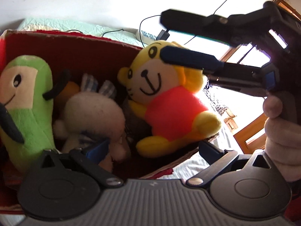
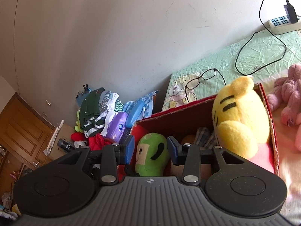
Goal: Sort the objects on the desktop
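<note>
A red cardboard box (image 1: 79, 45) holds several plush toys. A green plush (image 1: 28, 101) leans at its left, a white plush (image 1: 94, 111) lies in the middle, and a yellow tiger plush in a red shirt (image 1: 165, 101) sits at the right. My left gripper (image 1: 154, 148) is open just above the box's near edge, nothing between its fingers. My right gripper (image 1: 163, 35), held by a hand (image 1: 278, 135), is open over the tiger's head, its lower blue finger (image 1: 184, 58) against the forehead. In the right wrist view my right gripper (image 2: 151, 148) frames the green plush (image 2: 150, 156) beyond it; the tiger (image 2: 240, 120) is seen from behind.
The box (image 2: 267, 105) stands on a bed with a green sheet (image 2: 263, 52). Glasses (image 2: 201, 81), a power strip (image 2: 282, 24) with a black cable and a pink plush (image 2: 289, 98) lie on it. A pile of clothes (image 2: 97, 113) sits beyond the box, and a wooden door (image 2: 20, 131) at the left.
</note>
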Tool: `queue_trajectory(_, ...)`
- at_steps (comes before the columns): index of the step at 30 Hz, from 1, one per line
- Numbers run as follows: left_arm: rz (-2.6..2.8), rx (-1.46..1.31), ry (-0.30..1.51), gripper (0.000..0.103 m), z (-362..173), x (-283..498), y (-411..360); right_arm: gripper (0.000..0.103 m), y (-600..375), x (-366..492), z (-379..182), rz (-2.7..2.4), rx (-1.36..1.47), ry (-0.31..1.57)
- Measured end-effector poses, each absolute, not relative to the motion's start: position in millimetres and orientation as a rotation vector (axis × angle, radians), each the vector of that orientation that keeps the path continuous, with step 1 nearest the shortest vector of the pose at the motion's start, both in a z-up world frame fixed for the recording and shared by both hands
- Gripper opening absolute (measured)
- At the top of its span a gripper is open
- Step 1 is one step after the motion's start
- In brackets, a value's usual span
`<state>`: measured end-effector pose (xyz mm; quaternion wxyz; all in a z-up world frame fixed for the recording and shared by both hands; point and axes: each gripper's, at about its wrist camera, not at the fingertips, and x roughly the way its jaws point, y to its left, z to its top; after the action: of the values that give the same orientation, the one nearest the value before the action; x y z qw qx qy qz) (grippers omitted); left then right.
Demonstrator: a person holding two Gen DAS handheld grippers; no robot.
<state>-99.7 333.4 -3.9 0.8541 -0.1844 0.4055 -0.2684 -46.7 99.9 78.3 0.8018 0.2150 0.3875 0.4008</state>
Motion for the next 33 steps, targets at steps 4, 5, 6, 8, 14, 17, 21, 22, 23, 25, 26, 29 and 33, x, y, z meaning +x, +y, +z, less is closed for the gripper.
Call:
queue_trajectory(4, -0.550, -0.361, 0.842, 0.102, -3, -101, 331, 0.043, 92, -50, 78, 0.856, 0.481, 0.823)
queue_trajectory(5, -0.539, -0.344, 0.834, 0.102, 0, -104, 331, 0.043, 88, -51, 78, 0.855, 0.491, 0.820)
queue_trajectory(6, -0.528, -0.328, 0.826, 0.102, 1, -105, 331, 0.043, 83, -52, 77, 0.852, 0.504, 0.816)
queue_trajectory(8, -0.498, -0.286, 0.806, 0.102, 6, -112, 332, 0.043, 72, -53, 77, 0.844, 0.533, 0.807)
queue_trajectory(14, -0.421, -0.186, 0.764, 0.102, 22, -126, 333, 0.043, 49, -58, 76, 0.837, 0.579, 0.768)
queue_trajectory(17, -0.384, -0.158, 0.734, 0.102, 29, -130, 330, 0.043, 43, -59, 73, 0.853, 0.576, 0.756)
queue_trajectory(21, -0.321, -0.138, 0.701, 0.102, 38, -133, 325, 0.043, 37, -56, 69, 0.888, 0.556, 0.760)
queue_trajectory(22, -0.303, -0.135, 0.693, 0.102, 43, -136, 323, 0.043, 34, -55, 68, 0.902, 0.550, 0.757)
queue_trajectory(23, -0.288, -0.135, 0.686, 0.102, 45, -136, 320, 0.043, 31, -54, 68, 0.917, 0.547, 0.753)
queue_trajectory(25, -0.261, -0.137, 0.667, 0.102, 54, -138, 313, 0.043, 22, -52, 67, 0.949, 0.555, 0.745)
queue_trajectory(26, -0.252, -0.135, 0.657, 0.102, 58, -139, 308, 0.043, 17, -49, 66, 0.963, 0.565, 0.742)
queue_trajectory(29, -0.238, -0.123, 0.631, 0.102, 70, -140, 288, 0.043, -1, -42, 64, 0.989, 0.600, 0.739)
queue_trajectory(33, -0.251, -0.101, 0.597, 0.102, 84, -137, 252, 0.044, -32, -32, 61, 0.999, 0.651, 0.725)
